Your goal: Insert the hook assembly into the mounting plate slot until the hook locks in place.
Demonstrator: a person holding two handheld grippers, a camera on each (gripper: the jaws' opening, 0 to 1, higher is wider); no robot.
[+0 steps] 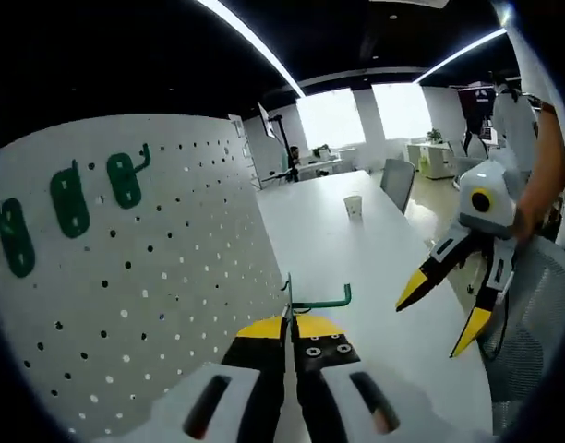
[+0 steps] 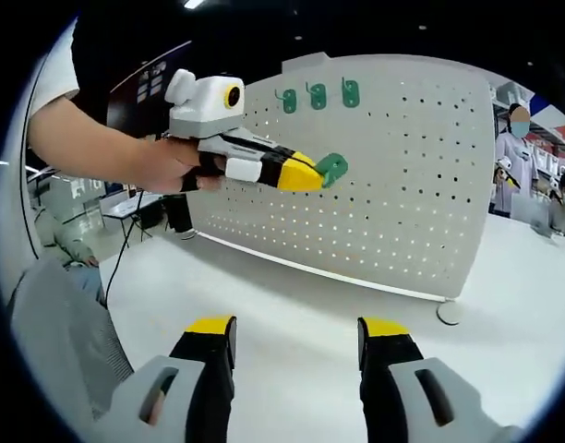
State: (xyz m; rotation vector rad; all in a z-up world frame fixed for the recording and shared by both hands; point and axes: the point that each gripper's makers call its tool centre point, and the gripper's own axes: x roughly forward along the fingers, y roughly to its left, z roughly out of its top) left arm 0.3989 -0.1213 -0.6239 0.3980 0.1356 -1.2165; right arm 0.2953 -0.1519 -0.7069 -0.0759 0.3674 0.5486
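Note:
A white pegboard mounting plate [image 1: 144, 277] [image 2: 393, 175] stands upright on the white table. Three green hooks [image 1: 124, 177] [image 2: 317, 95] hang in a row along its top. My left gripper [image 1: 289, 325] is shut on another green hook [image 1: 321, 301], held in the air close in front of the board. In the right gripper view that same left gripper [image 2: 310, 173] grips the green hook [image 2: 332, 167] by its plate, near the board's upper left. My right gripper [image 2: 296, 337] is open with nothing between its jaws, and appears at the right of the left gripper view [image 1: 444, 314].
The long white table [image 1: 356, 277] [image 2: 292, 305] runs away from the board, with a paper cup [image 1: 354, 207] far along it. Office chairs [image 1: 398, 181] stand beside the table. People [image 2: 513, 157] stand at the far right behind the board.

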